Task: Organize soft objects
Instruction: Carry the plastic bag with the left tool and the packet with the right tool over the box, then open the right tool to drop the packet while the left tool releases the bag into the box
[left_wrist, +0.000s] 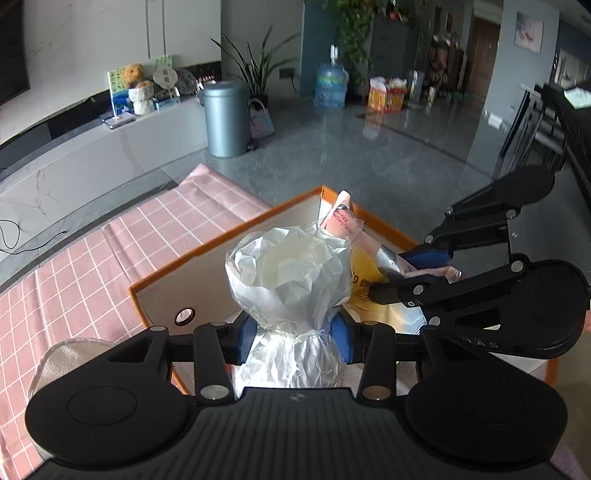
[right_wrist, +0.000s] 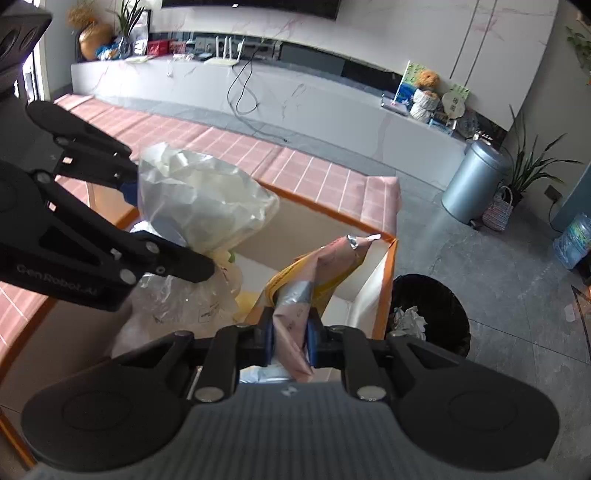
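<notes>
Now both loads hang over the box (left_wrist: 221, 251), an orange-rimmed carton on the pink checked desk (left_wrist: 92, 258). My left jaws (left_wrist: 293, 338) pinch a clear bag (left_wrist: 291, 273) of crumpled white stuff at its cinched neck; the bag stands above the box's near wall. My right jaws (right_wrist: 290, 338) are pressed onto a pink pouch (right_wrist: 332, 266) with grey tape, which points into the box's far corner beside a yellow pack (left_wrist: 364, 288) already inside. Step in hand, as I judge it: lowering soft items into the box. Next move calls for descent to the floor of the box, then spreading each pair of jaws, keeping the two tools apart.
</notes>
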